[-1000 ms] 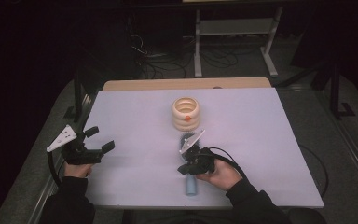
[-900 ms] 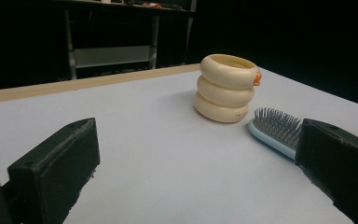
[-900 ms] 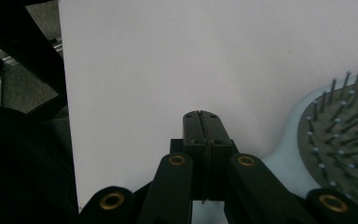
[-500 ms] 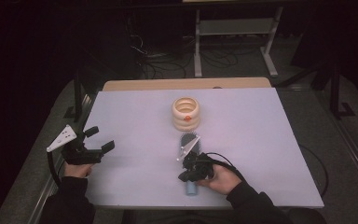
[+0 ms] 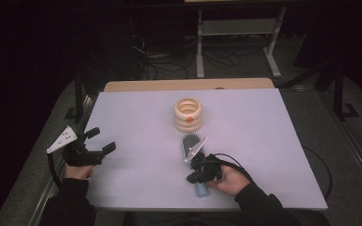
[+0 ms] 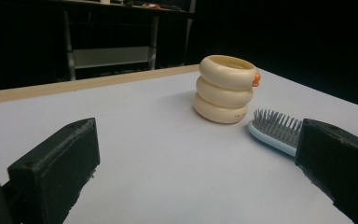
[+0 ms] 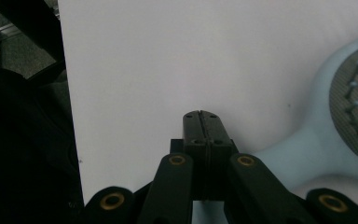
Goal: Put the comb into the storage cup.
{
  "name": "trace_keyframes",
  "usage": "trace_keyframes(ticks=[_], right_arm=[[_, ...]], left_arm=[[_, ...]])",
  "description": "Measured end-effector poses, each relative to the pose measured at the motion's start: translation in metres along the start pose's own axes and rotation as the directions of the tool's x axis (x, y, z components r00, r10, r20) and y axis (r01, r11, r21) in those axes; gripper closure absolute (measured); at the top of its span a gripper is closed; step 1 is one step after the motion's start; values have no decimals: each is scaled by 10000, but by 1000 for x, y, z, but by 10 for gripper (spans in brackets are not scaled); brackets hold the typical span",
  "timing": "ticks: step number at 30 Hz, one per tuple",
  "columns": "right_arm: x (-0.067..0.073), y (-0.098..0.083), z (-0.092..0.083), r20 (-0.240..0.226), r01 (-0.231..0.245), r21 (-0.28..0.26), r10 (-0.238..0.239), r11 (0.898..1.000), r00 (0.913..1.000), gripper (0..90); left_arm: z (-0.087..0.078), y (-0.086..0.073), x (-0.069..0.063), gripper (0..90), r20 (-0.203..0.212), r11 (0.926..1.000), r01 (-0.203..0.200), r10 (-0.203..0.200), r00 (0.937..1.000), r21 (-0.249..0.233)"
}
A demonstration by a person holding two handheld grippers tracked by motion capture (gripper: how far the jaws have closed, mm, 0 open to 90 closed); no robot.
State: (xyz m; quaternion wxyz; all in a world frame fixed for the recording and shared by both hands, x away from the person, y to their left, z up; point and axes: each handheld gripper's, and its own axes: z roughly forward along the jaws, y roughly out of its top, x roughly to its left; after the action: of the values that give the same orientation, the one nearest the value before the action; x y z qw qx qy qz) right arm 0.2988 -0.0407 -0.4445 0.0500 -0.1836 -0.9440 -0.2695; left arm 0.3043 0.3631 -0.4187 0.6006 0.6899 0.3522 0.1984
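Note:
A light blue hairbrush (image 5: 189, 141) lies on the white tabletop (image 5: 273, 141), bristles up, in front of a cream stack of three rings (image 5: 187, 114) with a small orange tab. My right gripper (image 5: 194, 177) rests low over the brush handle, whose end (image 5: 201, 190) pokes out near the table's front edge. In the right gripper view its jaws (image 7: 200, 117) are shut flat against each other with nothing between them, and the brush (image 7: 326, 149) lies just to the right. My left gripper (image 5: 102, 140) hovers open at the table's left edge, its jaws (image 6: 196, 158) wide apart, facing the ring stack (image 6: 225, 88) and brush (image 6: 272, 130).
A wooden strip (image 5: 188, 84) runs along the table's far edge. Behind it the dark floor holds cables and a metal stand (image 5: 238, 33). A black cable (image 5: 238, 162) loops from the right gripper across the tabletop.
The right hand has shifted slightly toward the table's near edge, so the brush head now shows beyond the gripper's grey plate. The left gripper has stayed put.

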Motion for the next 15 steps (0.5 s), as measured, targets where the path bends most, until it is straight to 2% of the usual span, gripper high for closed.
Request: trace_keyframes(ticks=[15], right_arm=[[-14, -22, -19, 108, -463, -17, 463, 9989, 9989, 887]], left_arm=[[0, 0, 0, 0, 54, 10000, 33, -33, 10000, -18]])
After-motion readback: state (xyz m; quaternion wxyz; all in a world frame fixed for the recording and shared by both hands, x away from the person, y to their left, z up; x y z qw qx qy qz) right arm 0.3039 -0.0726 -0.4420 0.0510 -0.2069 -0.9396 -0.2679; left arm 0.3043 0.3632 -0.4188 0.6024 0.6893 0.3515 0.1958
